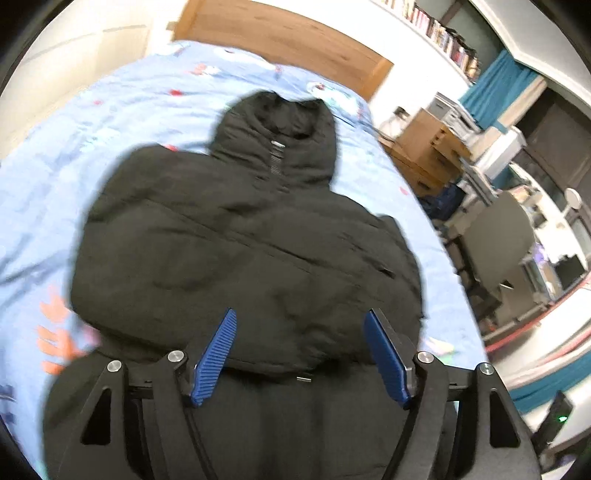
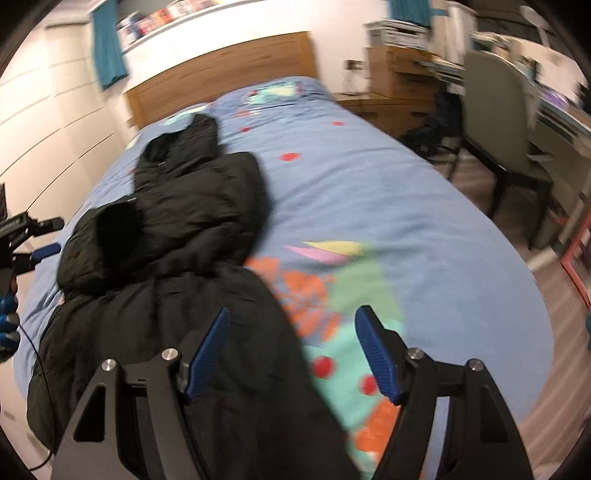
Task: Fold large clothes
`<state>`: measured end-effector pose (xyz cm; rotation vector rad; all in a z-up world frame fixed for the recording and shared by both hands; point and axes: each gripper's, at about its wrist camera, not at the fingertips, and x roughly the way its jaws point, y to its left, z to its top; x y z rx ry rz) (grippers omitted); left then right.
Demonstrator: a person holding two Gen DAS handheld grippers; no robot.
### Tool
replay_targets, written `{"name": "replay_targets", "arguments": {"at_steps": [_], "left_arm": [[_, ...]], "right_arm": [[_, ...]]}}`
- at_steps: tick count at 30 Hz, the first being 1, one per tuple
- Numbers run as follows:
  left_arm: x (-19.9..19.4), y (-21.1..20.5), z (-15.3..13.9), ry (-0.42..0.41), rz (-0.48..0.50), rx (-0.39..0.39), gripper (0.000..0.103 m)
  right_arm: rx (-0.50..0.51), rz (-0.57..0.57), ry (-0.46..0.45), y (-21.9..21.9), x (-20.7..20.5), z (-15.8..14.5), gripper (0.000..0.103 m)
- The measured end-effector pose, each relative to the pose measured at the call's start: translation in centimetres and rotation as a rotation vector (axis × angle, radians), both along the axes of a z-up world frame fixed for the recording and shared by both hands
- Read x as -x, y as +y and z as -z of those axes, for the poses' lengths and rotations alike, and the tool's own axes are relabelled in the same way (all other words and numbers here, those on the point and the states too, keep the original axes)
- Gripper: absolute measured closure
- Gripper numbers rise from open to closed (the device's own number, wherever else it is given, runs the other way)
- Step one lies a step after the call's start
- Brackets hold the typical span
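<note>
while both tools sit above the bed with nothing between their blue pads, the left hand-held gripper (image 1: 300, 354) has its jaws spread wide over the lower part of a black hooded jacket (image 1: 243, 251). its two ribbed fingers (image 1: 216, 360) frame the puffy fabric near the hem without pinching it; whether they touch the cloth cannot be told from the blurred view. the right hand-held gripper (image 2: 293, 352) is likewise wide apart, its left finger over the jacket's right edge and its right finger over bare bedding.

the jacket lies front up on the bed's blue patterned cover (image 1: 74, 129), hood (image 1: 275, 125) pointing toward the wooden headboard (image 1: 295, 40), zip running down the middle. in the right wrist view the jacket (image 2: 177, 258) occupies the left half of the bed, with one sleeve (image 2: 110, 236) folded across the chest, its cuff opening facing the camera. the cover (image 2: 406, 206) to its right shows orange, green and red shapes.

at the left edge of the right wrist view the other tool and a gloved hand (image 2: 8, 321) are partly visible. beyond the bed stand a wooden bedside unit (image 2: 399, 81), a grey chair (image 2: 495, 110), teal curtains (image 1: 495, 88) and a high shelf of books (image 1: 443, 33).
</note>
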<state>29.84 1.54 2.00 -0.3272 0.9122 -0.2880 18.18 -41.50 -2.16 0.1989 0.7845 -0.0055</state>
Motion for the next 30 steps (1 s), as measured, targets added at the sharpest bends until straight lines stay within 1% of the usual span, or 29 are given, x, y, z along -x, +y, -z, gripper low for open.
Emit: {"name": "replay_targets", "arguments": {"at_steps": [2, 3, 6, 8, 9, 12, 13, 16, 19, 22, 24, 26, 28, 30], "left_arm": [[-0.4, 2.6, 0.2, -0.003, -0.044, -0.068, 0.032], [-0.6, 3.6, 0.4, -0.003, -0.060, -0.087, 0.032], [-1.4, 6.8, 1.1, 0.003, -0.108, -0.119, 0.032], [-1.9, 8.0, 1.7, 0.005, -0.128, -0.130, 0.032], [-2.3, 8.5, 2.0, 0.008, -0.137, -0.134, 0.032], [-3.7, 9.1, 3.0, 0.014, -0.142, -0.150, 0.032], [-4.1, 9.1, 3.3, 0.014, -0.139, -0.158, 0.032], [-5.6, 8.6, 4.6, 0.018, -0.118, -0.165, 0.032], [-6.6, 7.6, 6.0, 0.016, -0.109, -0.187, 0.032], [-6.7, 6.8, 7.9, 0.018, -0.105, -0.216, 0.029], [-6.4, 6.2, 9.1, 0.016, -0.095, -0.246, 0.026], [-6.0, 5.6, 9.9, 0.016, -0.082, -0.283, 0.023], [-5.4, 5.1, 9.9, 0.008, -0.074, -0.312, 0.022], [-4.9, 4.6, 9.7, 0.003, -0.070, -0.336, 0.022]], "right_arm": [[0.011, -0.058, -0.006, 2.3, -1.2, -0.6, 0.034], [0.020, -0.106, -0.013, 4.2, -2.4, -1.2, 0.034], [0.044, -0.218, -0.029, 8.7, -5.3, -2.5, 0.034], [0.063, -0.273, -0.041, 11.5, -7.1, -3.2, 0.034], [0.077, -0.315, -0.053, 13.6, -8.5, -3.7, 0.034], [0.102, -0.394, -0.076, 17.7, -11.3, -4.4, 0.034], [0.117, -0.428, -0.085, 19.5, -12.6, -4.4, 0.034], [0.154, -0.481, -0.089, 23.0, -15.3, -3.6, 0.034], [0.179, -0.502, -0.070, 24.6, -17.4, -1.9, 0.034], [0.210, -0.493, -0.031, 24.7, -19.0, 0.7, 0.034], [0.230, -0.485, 0.006, 24.1, -19.7, 2.5, 0.034], [0.227, -0.483, 0.028, 23.3, -20.0, 3.9, 0.034], [0.201, -0.496, 0.040, 22.0, -19.7, 4.9, 0.034], [0.221, -0.482, 0.045, 21.0, -19.2, 5.1, 0.034]]}}
